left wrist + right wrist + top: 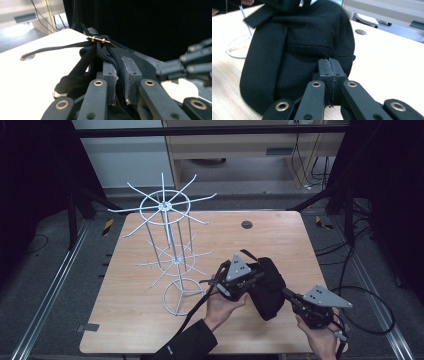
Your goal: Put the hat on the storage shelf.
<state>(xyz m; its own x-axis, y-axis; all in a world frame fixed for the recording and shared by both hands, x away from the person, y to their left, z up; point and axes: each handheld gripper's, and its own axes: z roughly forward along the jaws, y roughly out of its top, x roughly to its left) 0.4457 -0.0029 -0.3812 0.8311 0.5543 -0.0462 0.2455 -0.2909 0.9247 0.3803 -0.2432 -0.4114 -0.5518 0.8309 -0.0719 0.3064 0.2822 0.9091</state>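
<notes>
A soft black fabric bag (pixel 267 287) with thin black straps sits at about five o'clock on the pale wooden table (pixel 280 240), between the two hand-held grippers. The left gripper (pixel 231 287), held by the person's left hand (pixel 222 305), is at the bag's nine o'clock side; in the left gripper view its jaws are clenched on a thin black cord strap (pixel 117 67) of the bag, which runs up from between the pads to a small brass-coloured ring fitting (pixel 98 39). The right gripper (pixel 289 295), held by the person's right hand (pixel 322 340), comes in from the bag's four o'clock side. In the right gripper view its jaws are pressed together at the lower edge of the bag (pixel 299 50), just under a stitched fold; a thin edge of fabric seems pinched between the pads, though this is hard to tell for certain. A white wire display rack (pixel 170 250) with two tiers of radiating hooks and a ring base stands upright at about nine o'clock on the table, just beside the left gripper. A small dark round cap (pixel 246 224) lies at twelve o'clock.
</notes>
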